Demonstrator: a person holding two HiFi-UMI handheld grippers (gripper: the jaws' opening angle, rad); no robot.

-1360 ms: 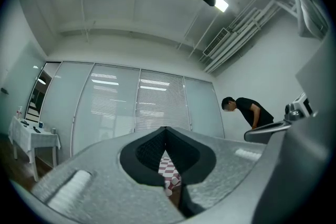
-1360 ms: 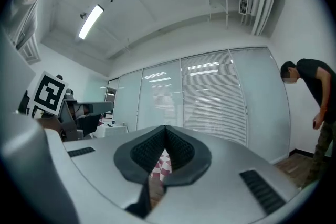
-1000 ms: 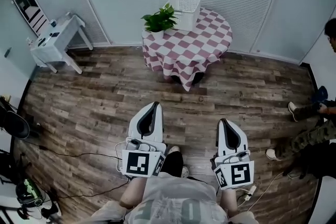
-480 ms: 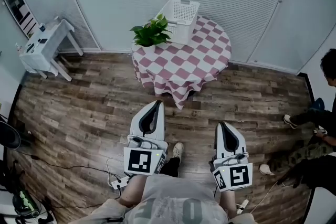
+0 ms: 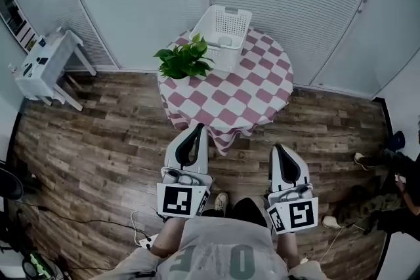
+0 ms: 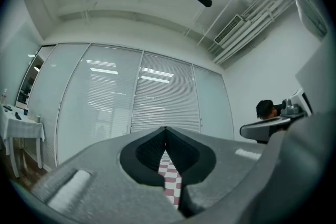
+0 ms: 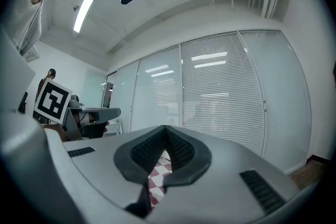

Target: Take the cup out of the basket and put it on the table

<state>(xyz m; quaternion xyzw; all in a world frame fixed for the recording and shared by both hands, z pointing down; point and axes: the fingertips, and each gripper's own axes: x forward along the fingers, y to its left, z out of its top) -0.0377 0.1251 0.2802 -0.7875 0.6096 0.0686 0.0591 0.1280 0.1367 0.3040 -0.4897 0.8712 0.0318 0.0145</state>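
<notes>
Holding left tongs (image 5: 195, 129) and right tongs (image 5: 278, 149) clenched, empty, side by side; white basket (image 5: 230, 57) well ahead on checkered table (image 5: 230, 101), so no grasp due yet.

I find the head view looking steeply down from above the person, with the left gripper (image 5: 195, 131) and right gripper (image 5: 278, 151) close below and the checked table (image 5: 226, 101) near ahead. Each gripper view sits low behind its own jaws, facing roughly level toward the wall of blinds (image 5: 289, 3). All three share that wall and the table, which is a mere sliver in the gripper views.
</notes>
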